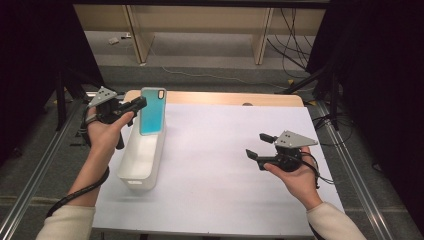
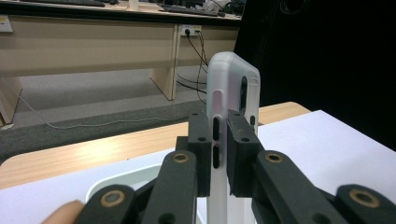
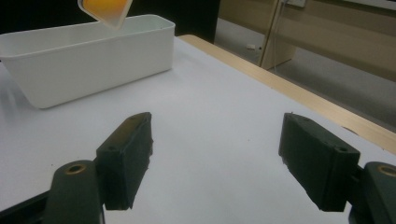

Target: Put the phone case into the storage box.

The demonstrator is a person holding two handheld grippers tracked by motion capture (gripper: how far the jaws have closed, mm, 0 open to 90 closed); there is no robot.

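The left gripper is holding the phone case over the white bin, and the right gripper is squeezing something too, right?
Not quite: the right gripper squeezes nothing; the right gripper view shows its jaws wide apart above the table. The left gripper does hold the phone case over the white bin.

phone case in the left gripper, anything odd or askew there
Nothing looks damaged or spilled. The phone case stands upright on end above the far end of the white bin, clamped by its thin edge in the left gripper. The right gripper is open over bare table.
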